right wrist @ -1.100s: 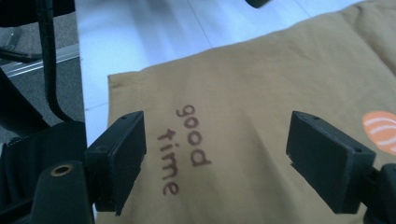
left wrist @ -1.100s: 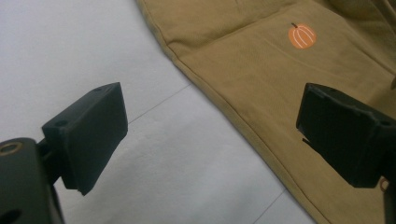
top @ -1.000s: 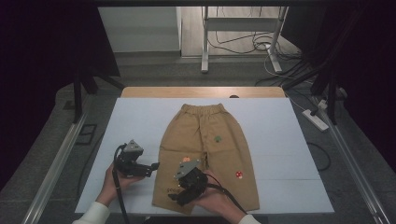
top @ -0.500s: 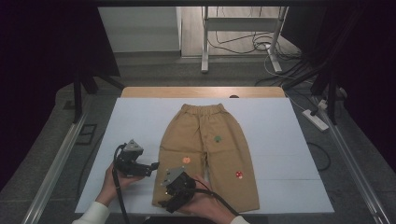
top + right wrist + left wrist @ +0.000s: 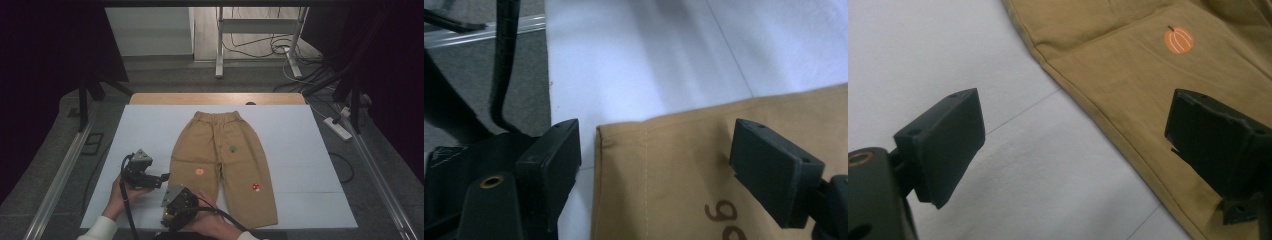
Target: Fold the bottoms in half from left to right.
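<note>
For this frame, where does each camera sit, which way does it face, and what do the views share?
High view: above the person's side, facing forward and down on the table; both hands show.
Left gripper view: on the left gripper, facing the trousers side seam.
Right gripper view: on the right gripper, facing a leg hem.
Shared: the trousers.

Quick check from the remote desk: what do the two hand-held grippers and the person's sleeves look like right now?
Both are black. The left hand-held gripper carries a grey three-cornered plate on top, and a black cable trails from it. The right hand-held gripper has a grey top and a black cable too. In the gripper views the fingers are blocky black pads with small screw holes. The left sleeve is white.
</note>
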A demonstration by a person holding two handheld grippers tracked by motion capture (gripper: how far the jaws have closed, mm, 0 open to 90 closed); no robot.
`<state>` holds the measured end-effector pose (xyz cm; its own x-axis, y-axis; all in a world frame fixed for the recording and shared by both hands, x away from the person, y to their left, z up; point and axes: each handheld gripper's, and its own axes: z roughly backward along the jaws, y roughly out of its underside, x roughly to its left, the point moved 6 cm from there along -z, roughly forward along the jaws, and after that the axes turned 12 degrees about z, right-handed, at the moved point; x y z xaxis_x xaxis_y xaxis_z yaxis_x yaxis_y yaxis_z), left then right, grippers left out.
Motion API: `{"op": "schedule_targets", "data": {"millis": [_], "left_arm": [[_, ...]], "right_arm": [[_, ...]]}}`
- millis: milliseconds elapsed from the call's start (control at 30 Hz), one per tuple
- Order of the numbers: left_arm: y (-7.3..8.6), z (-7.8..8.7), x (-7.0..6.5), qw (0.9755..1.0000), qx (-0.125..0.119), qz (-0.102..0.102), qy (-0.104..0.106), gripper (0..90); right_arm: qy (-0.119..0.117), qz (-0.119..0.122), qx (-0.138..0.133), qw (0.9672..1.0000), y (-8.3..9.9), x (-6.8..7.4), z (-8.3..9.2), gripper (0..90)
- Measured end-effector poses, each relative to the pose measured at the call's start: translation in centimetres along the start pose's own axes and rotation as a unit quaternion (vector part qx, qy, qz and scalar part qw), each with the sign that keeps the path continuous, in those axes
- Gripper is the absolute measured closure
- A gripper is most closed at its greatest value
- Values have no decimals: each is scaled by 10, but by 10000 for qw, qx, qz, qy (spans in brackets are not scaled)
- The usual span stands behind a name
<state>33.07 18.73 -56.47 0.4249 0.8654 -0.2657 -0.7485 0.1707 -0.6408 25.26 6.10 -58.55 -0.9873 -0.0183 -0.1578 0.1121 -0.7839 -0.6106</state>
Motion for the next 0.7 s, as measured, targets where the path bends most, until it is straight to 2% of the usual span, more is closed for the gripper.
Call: {"op": "schedule_targets", "data": {"millis": [67,167,233,267,300,333,367,400,433,533,700], "left_arm": [[0,0,1,10000,3,6,0,93],[1,0,2,10000,-5,42,-3,93],[1,1,3,10000,-16,64,-15,93],[1,2,4,10000,-35,76,-17,94],[1,2,4,10000,-35,76,-17,94],[1,2,4,10000,-27,89,-1,94],[1,3,3,9999,-32,131,46,94],[0,3,2,9998,-53,175,122,94],[-1,4,1,9997,-81,180,163,95],[-2,4,0,9997,-83,173,163,97],[-3,3,-1,9995,-91,204,203,99]], "right_arm": [[20,-31,-25,10000,-1,0,-1,226],[75,-12,-20,10000,-1,-1,0,307],[82,-20,-38,10000,0,-4,3,433],[118,-32,-1,9999,3,-9,6,590],[118,-32,-1,9999,3,-9,6,590],[123,-70,1,9999,4,-10,8,661],[196,-125,84,9997,8,-16,12,801],[196,-125,84,9997,8,-16,12,801],[189,-142,109,9997,10,-19,14,841],[39,-349,-75,9994,12,-21,18,855],[10,-341,-255,9991,10,-21,31,855]]}}
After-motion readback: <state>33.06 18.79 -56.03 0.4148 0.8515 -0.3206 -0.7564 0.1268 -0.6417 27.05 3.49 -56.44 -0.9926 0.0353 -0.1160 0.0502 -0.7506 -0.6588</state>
